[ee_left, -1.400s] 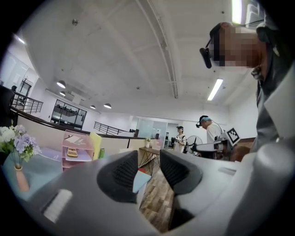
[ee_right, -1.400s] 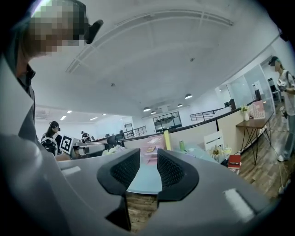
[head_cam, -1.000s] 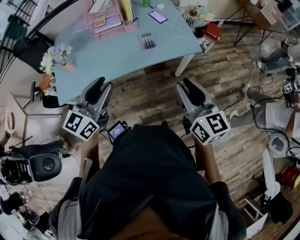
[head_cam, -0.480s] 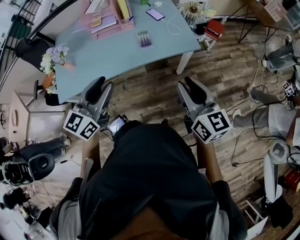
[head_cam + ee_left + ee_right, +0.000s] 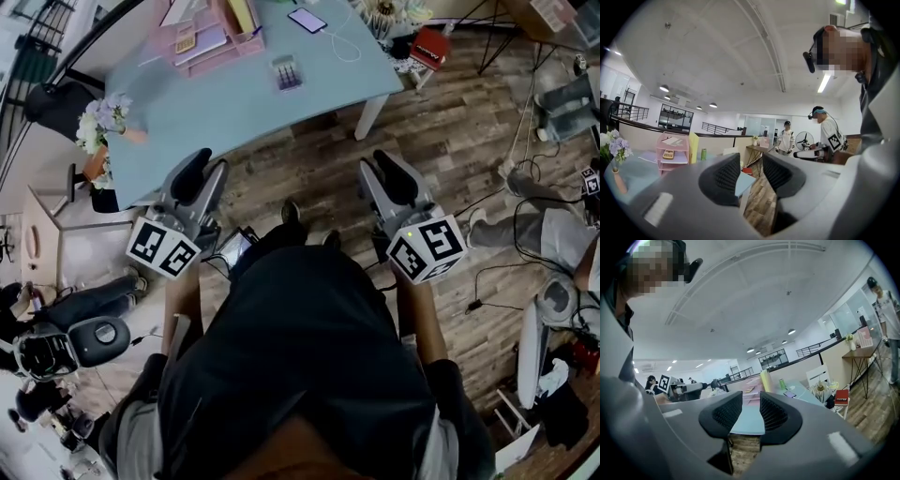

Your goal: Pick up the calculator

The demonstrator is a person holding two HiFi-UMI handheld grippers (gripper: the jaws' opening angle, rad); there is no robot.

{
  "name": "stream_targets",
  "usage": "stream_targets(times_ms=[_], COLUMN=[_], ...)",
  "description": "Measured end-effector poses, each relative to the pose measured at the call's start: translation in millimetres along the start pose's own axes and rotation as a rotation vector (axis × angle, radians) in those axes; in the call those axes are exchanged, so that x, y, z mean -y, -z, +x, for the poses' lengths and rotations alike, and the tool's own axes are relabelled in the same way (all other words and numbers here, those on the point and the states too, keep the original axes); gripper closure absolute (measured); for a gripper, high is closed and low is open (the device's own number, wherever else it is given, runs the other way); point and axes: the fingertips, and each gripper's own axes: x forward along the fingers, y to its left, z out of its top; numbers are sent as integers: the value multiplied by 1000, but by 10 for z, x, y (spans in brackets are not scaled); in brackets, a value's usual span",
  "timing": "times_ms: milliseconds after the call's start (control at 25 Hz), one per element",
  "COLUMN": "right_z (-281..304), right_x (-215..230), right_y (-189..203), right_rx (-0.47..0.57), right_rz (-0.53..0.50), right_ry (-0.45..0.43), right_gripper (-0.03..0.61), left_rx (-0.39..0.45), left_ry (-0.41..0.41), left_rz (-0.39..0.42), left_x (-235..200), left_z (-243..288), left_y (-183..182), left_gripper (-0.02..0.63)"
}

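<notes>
The calculator (image 5: 286, 72) lies flat on the far part of the pale blue table (image 5: 225, 108), well apart from the left gripper (image 5: 211, 165) and right gripper (image 5: 375, 165); both are held over the wood floor (image 5: 300, 178), jaws narrowly parted and empty. A clean pick would likely mean closing in, widening one gripper and pinching the slim body across its long edges; no brand or key print is legible, only the square markers (image 5: 427, 249) on the cubes.

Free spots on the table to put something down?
Bare: the table's near strip between the flowers and the calculator, and the near right corner. Crowded: far edge, with pink trays and phone.
</notes>
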Motion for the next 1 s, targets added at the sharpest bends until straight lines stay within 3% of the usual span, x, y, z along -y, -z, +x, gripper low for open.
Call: stream_targets(times_ms=[1000], right_z=[1049], right_x=[-145], right_y=[-316], right_rx=[-28], right_rz=[-84], right_ry=[160], right_gripper=[480], left_rx=[56], left_ry=[170], left_rz=[-98], left_x=[-1228], left_z=[668], left_y=[-51], left_gripper=[439])
